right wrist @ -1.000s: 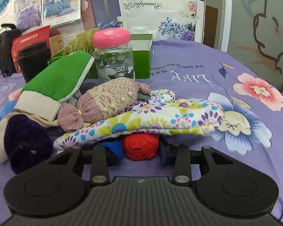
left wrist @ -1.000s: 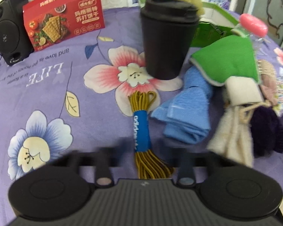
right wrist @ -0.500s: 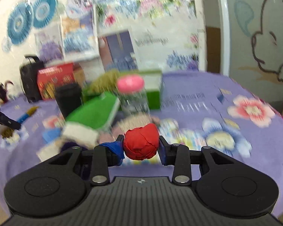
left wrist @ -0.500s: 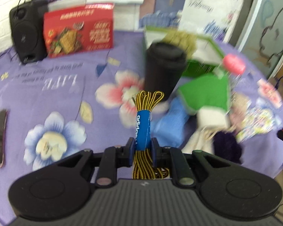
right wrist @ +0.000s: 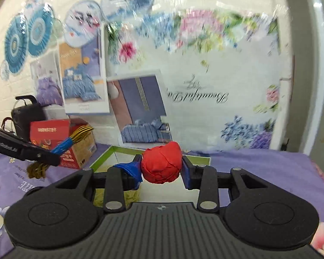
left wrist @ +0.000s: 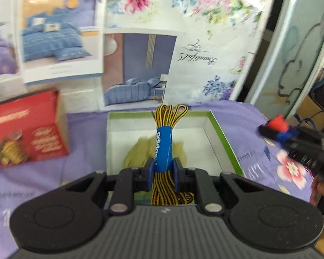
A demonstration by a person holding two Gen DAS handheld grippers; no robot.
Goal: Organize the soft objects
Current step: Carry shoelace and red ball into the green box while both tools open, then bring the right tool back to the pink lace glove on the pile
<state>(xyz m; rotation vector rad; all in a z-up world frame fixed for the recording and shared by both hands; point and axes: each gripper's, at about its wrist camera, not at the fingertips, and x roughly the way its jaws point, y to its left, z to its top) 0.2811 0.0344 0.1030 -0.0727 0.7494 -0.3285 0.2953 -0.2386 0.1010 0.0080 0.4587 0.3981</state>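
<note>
L claw (left wrist: 163,168) clenched on yellow-black banded lace bundle (left wrist: 164,142), long axis toward 12; open green-rimmed box (left wrist: 224,142) directly beneath. R claw (right wrist: 162,170), gripping red cloth ball (right wrist: 161,162), at 3.

Bedding shop: bedding posters (left wrist: 60,41) behind

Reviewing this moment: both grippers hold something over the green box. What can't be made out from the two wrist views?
- Box floor: left wrist view, partly hidden by the laces and left gripper; the yellowish item inside is blurred.
- Ball: right wrist view, its blue part is tucked behind a finger.
- Right gripper body hides the box's near end.
- Red carton print: too blurred to read.
</note>
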